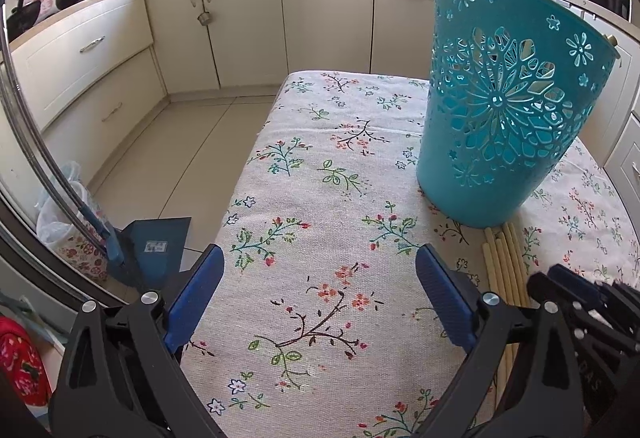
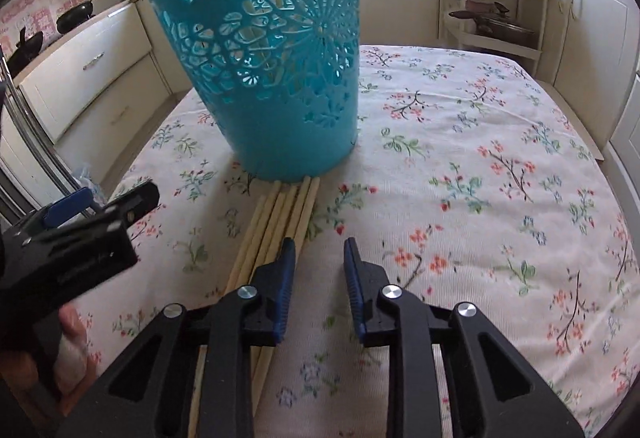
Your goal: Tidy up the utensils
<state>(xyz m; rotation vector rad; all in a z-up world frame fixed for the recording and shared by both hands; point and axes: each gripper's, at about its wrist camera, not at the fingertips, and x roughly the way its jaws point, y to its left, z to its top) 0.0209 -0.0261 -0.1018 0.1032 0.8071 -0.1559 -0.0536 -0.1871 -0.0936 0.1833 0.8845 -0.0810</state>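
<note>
A teal plastic basket (image 2: 272,54) stands upright on the surface (image 2: 480,142), which is covered by a coarse-woven cream cloth printed with small floral sprigs. The basket is a tapered bucket shape, narrower at the base, its wall pierced with cut-out flowers and a large petalled rosette (pale slender shapes show through the holes, too unclear to name).

A bundle of pale wooden chopsticks (image 2: 280,214) lies flat on the cloth, smooth round sticks side by side, their far ends touching or just short of the basket's base. In the left wrist view the same sticks (image 1: 505,262) run from the basket's foot toward the camera.

The right gripper (image 2: 319,250) hangs low over the cloth just beside the bundle, black angular arms ending in ribbed blue pads. Its jaws stand a narrow gap apart with only cloth between them; the left pad sits above the rightmost sticks without clamping any.

The left gripper (image 1: 320,262) points down at bare cloth to the left of the basket, its jaws spread wide and holding nothing.

Cream cabinet doors (image 1: 320,6) with metal handles line the background.
</note>
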